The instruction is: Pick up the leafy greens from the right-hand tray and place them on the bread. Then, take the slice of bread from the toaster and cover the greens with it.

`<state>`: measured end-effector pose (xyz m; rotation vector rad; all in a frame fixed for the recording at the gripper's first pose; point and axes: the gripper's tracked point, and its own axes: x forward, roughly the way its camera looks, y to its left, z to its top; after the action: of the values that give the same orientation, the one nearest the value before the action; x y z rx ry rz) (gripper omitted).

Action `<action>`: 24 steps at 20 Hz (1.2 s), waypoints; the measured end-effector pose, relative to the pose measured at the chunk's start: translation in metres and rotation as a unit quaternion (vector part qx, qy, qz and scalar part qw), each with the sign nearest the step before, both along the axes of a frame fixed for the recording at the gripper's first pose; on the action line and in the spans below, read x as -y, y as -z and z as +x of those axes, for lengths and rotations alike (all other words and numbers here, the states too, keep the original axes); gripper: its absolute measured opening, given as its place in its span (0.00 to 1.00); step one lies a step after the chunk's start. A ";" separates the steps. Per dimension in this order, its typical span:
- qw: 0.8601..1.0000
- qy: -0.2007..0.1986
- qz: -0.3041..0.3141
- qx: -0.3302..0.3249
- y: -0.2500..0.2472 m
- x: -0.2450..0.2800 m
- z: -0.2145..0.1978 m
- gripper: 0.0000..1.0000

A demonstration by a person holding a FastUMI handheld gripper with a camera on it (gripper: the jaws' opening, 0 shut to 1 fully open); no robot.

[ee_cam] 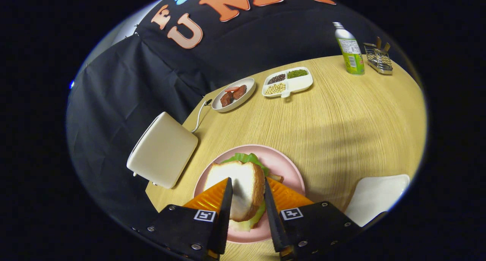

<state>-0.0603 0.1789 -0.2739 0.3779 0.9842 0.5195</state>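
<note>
Bare tabletop (341, 116) beyond gripper (246, 185) (astride bread (239, 181))

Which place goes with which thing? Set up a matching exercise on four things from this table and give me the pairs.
Things:
1. slice of bread
2. leafy greens
3. toaster
4. bottle

Places:
A. at the table's far edge, beside a wire rack
B. between the fingers of the gripper, on the pink plate
C. at the table's edge beside the pink plate, its cord running toward the dish of meat
D. peeking out from under the bread

Pairs: 1-B, 2-D, 3-C, 4-A
</note>
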 end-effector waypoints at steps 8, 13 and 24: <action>0.991 0.028 -0.076 0.103 -0.029 0.018 0.025 0.69; 0.970 0.077 -0.079 0.216 -0.090 0.030 0.051 0.76; 0.907 0.118 -0.073 0.398 -0.222 0.034 0.060 0.87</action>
<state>0.0002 0.1453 -0.0519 0.1176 0.1738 0.3250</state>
